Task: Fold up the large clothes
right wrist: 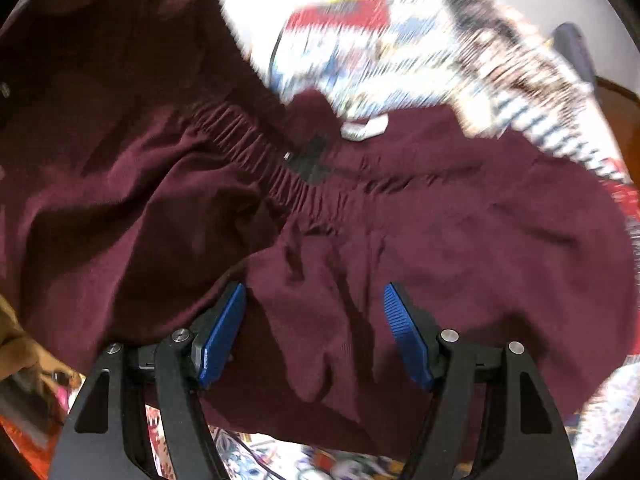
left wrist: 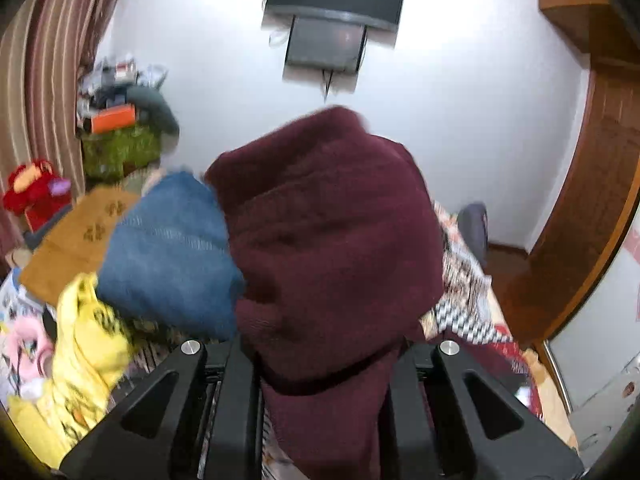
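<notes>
A large maroon garment bunches up in front of the left wrist camera and hides the fingertips of my left gripper, which is shut on its cloth and holds it lifted. In the right wrist view the same maroon garment lies spread over the patterned bed, with a gathered elastic waistband and a white label. My right gripper hovers just above the cloth, its blue pads wide apart and open, nothing pinched between them.
A blue folded garment, a tan cloth and a yellow garment lie left on the bed. Clutter and a red toy stand by the striped curtain. A wooden door frame is right, a wall screen ahead.
</notes>
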Tool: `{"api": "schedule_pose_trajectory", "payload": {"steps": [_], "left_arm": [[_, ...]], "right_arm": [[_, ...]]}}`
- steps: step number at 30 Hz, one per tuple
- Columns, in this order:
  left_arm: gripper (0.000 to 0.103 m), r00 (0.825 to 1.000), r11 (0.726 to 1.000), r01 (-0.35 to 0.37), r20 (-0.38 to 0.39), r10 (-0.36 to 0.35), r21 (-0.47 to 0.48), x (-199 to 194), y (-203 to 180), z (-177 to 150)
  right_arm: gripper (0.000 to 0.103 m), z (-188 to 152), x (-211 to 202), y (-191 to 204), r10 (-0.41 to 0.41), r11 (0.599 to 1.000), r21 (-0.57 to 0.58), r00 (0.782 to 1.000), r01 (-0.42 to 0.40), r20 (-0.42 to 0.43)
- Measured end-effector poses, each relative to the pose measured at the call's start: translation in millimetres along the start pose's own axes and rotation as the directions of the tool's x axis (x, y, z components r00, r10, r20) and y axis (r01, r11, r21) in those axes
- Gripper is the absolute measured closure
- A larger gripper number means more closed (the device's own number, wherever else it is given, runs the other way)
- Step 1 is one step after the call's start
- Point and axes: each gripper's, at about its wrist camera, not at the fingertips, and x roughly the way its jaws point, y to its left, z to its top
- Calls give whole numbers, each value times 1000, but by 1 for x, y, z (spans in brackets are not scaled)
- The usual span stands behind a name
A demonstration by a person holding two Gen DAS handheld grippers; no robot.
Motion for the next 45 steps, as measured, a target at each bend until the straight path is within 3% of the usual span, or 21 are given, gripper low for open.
{"api": "schedule_pose_trajectory", "payload": {"steps": [3,6,8,10,12,14,17,18,21,25,28,30,34,36,39,42,44,45], "left_arm": [[92,999,1000,-7,-38,7,10,8,-6,-15],[92,1000,999,-6,-30,7,38,11,-23,-21],[92,999,999,6,-34,-5,49,5,-32,-28],[92,999,998,19,-46,-17,56,6,-43,-25],[92,998,997,36,-54,-33,67,5,-55,-23],[92,997,994,52,-57,-47,94,8,-71,-22],[92,996,990,73,-57,-66,124,11,-91,-20],[92,996,988,83,-56,-76,127,12,-99,-19],[92,992,982,116,-62,-108,148,19,-131,-12],[92,987,969,155,-81,-142,190,30,-174,-6],[91,980,947,187,-114,-162,262,37,-207,-20],[91,968,933,221,-177,-176,283,43,-217,-37],[85,906,893,322,-375,-195,314,58,-231,-90],[81,874,856,373,-444,-196,358,59,-235,-117],[74,866,810,388,-475,-157,440,55,-237,-145],[64,866,793,386,-482,-135,471,46,-237,-157],[51,847,796,404,-513,-140,450,40,-235,-159],[43,829,799,420,-540,-146,429,38,-236,-159]], "right_arm": [[32,-4,24,2,-41,999,-36,998,39,-53],[34,-6,11,-2,12,998,-68,998,-15,-56],[35,-10,-13,-16,52,998,-37,998,-53,-26],[35,-17,-40,-37,26,1000,-8,999,-25,43],[35,-26,-66,-65,-33,999,27,994,30,102],[35,-38,-87,-97,-154,987,67,976,145,157],[35,-43,-89,-136,-394,919,91,904,384,166],[34,-47,-81,-151,-425,905,90,896,417,127],[30,-56,-66,-176,-372,924,130,923,359,97],[28,-56,-66,-167,-405,913,103,906,394,124],[28,-57,-70,-167,-386,920,120,913,372,133],[28,-58,-76,-170,-354,932,130,925,337,138],[28,-66,-87,-172,-311,946,126,947,300,85],[28,-73,-96,-177,-305,946,140,949,292,80],[28,-86,-110,-188,-297,946,160,951,280,89],[28,-99,-120,-197,-353,924,184,933,336,69],[28,-109,-130,-204,-368,916,196,928,349,66],[28,-115,-135,-207,-375,912,206,925,355,64]]}}
